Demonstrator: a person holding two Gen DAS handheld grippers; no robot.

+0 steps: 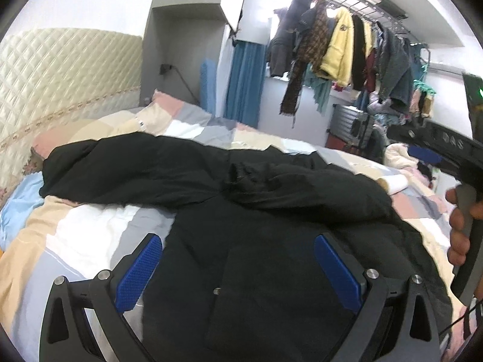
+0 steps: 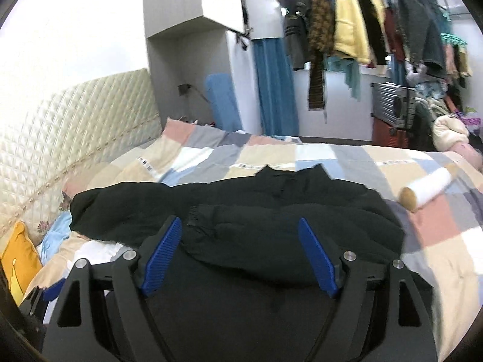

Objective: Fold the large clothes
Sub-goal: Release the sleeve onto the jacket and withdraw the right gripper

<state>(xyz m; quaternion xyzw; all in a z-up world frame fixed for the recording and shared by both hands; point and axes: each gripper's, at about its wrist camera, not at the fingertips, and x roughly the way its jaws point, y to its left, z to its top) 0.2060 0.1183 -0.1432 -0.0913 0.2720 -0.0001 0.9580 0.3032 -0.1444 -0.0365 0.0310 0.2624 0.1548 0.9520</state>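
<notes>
Black coat (image 2: 241,211) spread across a bed with a patchwork quilt (image 2: 332,154), one sleeve folded over its body; a white roll (image 2: 428,188) lies on the quilt just right of the coat, and a yellow cushion (image 2: 18,265) sits by the quilted cream headboard (image 1: 60,75). Left gripper (image 1: 238,267) and right gripper (image 2: 240,256) both hover over the coat with jaws wide and nothing between them; lettering on the right gripper's body is blurred. Background: a crowded clothes rail (image 2: 377,15), blue curtain (image 2: 274,90), grey cabinet (image 1: 187,15) and ribbed suitcase (image 2: 389,102)
</notes>
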